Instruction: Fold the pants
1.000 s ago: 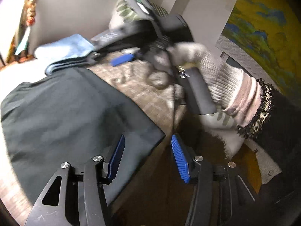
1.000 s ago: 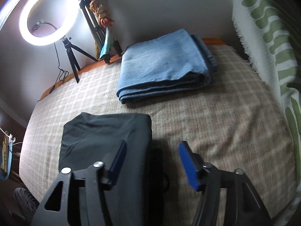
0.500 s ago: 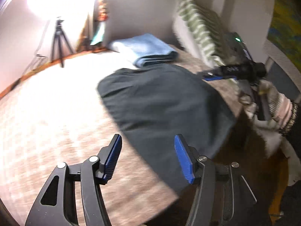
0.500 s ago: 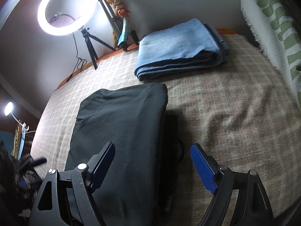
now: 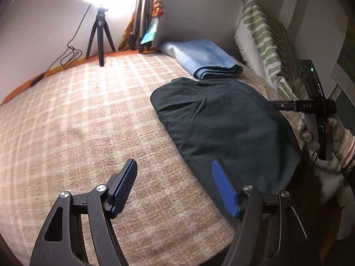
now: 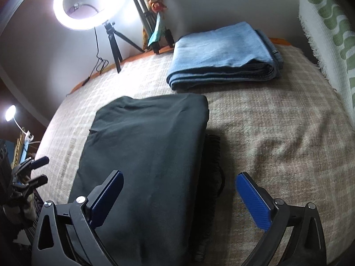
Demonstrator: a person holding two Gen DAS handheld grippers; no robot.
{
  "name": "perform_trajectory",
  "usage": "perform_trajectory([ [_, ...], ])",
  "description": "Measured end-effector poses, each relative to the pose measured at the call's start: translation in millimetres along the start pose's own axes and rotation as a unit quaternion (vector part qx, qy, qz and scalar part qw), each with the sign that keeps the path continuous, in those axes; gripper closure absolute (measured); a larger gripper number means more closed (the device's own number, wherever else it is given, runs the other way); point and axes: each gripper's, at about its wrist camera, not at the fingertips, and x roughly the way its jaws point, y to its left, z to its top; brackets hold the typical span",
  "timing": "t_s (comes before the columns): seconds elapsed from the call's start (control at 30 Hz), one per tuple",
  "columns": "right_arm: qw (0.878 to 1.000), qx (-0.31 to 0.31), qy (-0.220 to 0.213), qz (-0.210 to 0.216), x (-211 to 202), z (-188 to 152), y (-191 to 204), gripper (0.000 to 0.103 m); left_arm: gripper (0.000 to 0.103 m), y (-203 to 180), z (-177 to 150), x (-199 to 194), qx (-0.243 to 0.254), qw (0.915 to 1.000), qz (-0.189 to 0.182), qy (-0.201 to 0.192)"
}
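Dark green pants (image 5: 224, 124) lie folded flat on the checked beige bed cover (image 5: 88, 115); they also show in the right wrist view (image 6: 150, 155). My left gripper (image 5: 175, 177) is open and empty, above the cover just left of the pants' near edge. My right gripper (image 6: 179, 190) is open and empty, over the pants' right edge near the front of the bed. The right gripper also shows at the right of the left wrist view (image 5: 310, 108), and the left gripper at the left edge of the right wrist view (image 6: 38, 170).
Folded light blue jeans (image 6: 224, 55) lie at the back of the bed, beyond the pants. A ring light on a tripod (image 6: 88, 2) and a second tripod (image 6: 148, 22) stand on the back ledge. A green-patterned white blanket (image 5: 264, 40) hangs at the right.
My left gripper has swung left and back, from the pants' corner by the right hand to above the bare cover. My right gripper has pulled back and opened wider.
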Motion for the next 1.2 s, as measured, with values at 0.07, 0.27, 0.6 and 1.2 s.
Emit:
perform_trajectory([
  [0.07,1.000,0.001,0.006,0.000,4.4,-0.3,-2.5,0.000,0.032,2.2,0.3,4.4,-0.008,0.9999,-0.006,0.004],
  [0.27,1.000,0.010,0.017,0.010,13.0,-0.9,-12.8,0.000,0.032,8.5,1.1,16.1,-0.039,0.9986,-0.029,0.020],
  [0.6,0.997,0.029,0.038,0.060,28.2,-3.5,-20.0,0.000,0.032,31.7,1.4,33.5,-0.149,0.9802,-0.125,0.033],
  [1.2,0.993,0.042,0.025,0.110,37.8,-4.7,-21.8,0.017,0.032,23.6,8.1,80.7,-0.195,0.9616,-0.185,0.052],
])
